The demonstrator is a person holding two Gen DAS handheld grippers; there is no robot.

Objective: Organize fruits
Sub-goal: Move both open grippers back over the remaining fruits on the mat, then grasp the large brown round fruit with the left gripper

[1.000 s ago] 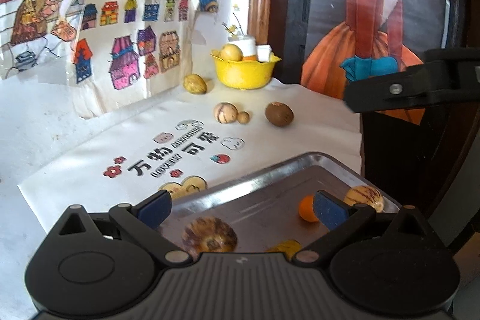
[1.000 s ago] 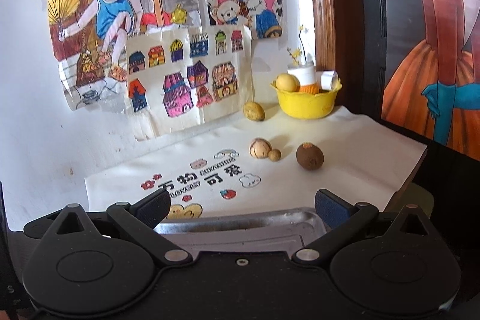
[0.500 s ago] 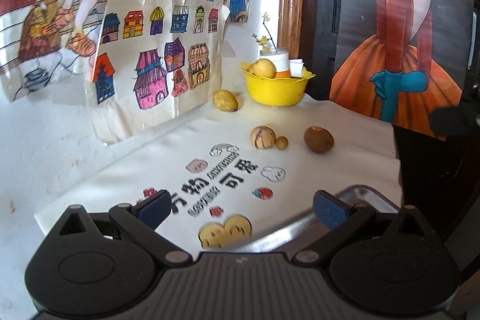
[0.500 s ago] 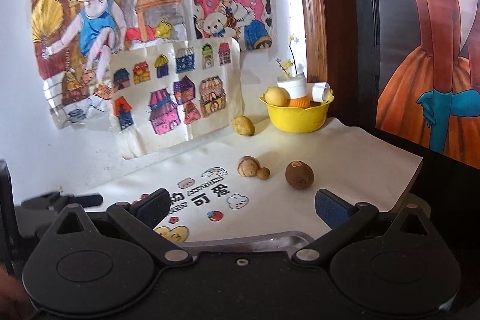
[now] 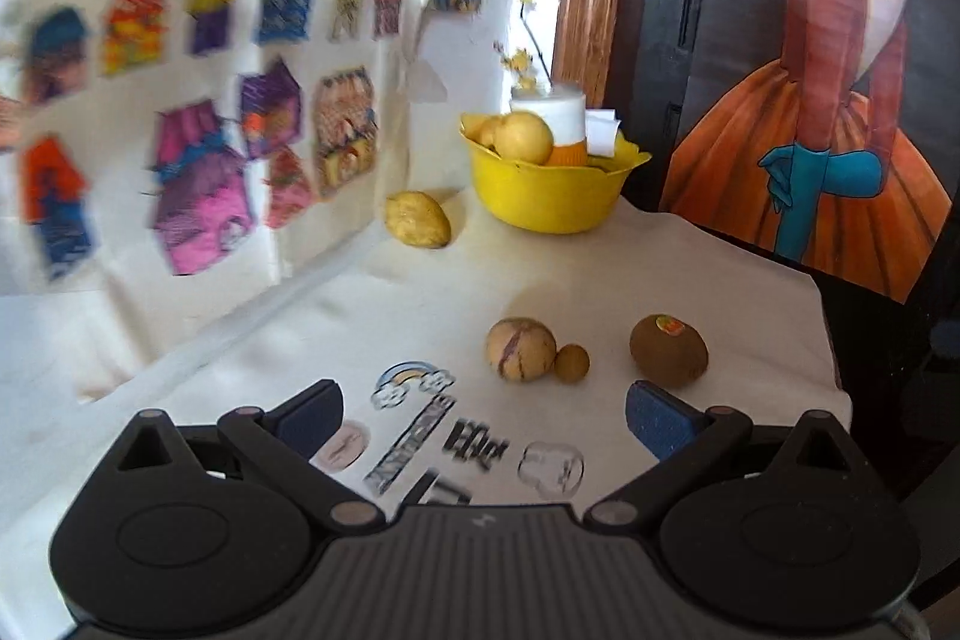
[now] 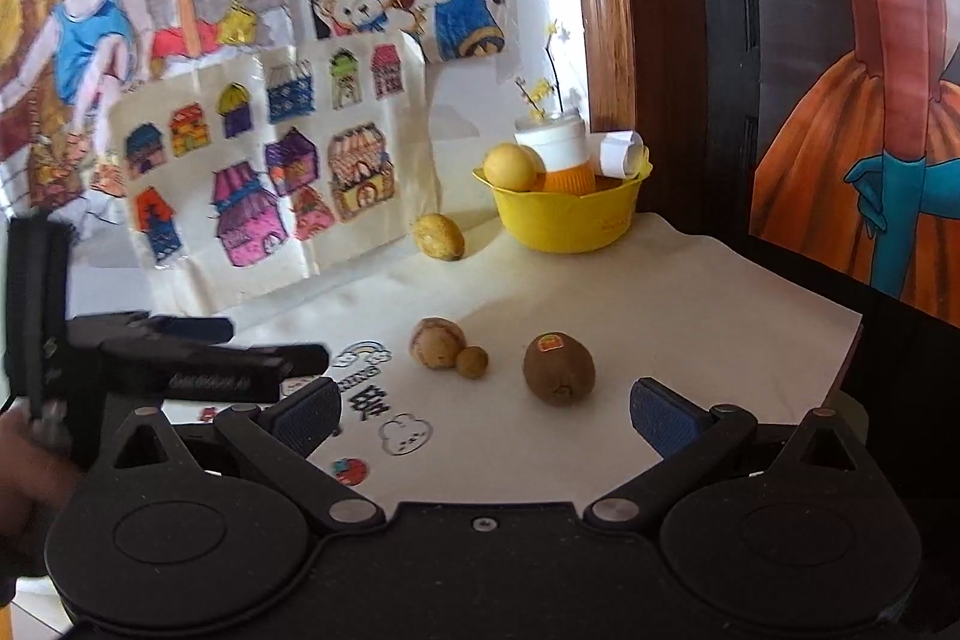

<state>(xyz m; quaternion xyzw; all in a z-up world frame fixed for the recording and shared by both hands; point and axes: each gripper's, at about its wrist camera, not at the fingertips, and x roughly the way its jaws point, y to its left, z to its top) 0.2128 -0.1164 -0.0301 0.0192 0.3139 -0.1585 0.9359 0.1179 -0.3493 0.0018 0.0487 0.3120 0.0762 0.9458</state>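
Four fruits are loose on the white cloth: a brown kiwi (image 6: 559, 369) with a sticker, a pale streaked fruit (image 6: 437, 342) with a little round one (image 6: 472, 361) touching its right side, and a yellowish lemon-looking one (image 6: 440, 236) further back, just left of the yellow bowl (image 6: 570, 220). The bowl already has at least one yellow fruit (image 6: 509, 167) in it, next to a white-and-orange cup (image 6: 557, 157) and a roll of paper.

So if the bowl is where they go (can't say for sure, the task only says organize), I'd call it early days, with four pieces left to move.

Both grippers are empty with jaws spread wide. The right gripper (image 6: 483, 415) sits low over the near edge of the cloth, kiwi just ahead and between its fingers. The left gripper (image 5: 483, 415) is aimed at the same cluster; its view is motion-blurred, so hard to tell exactly what it's lined up on. From the right wrist view it shows at the far left, in a hand (image 6: 27, 466).

My guess is the kiwi or the touching pair goes next.
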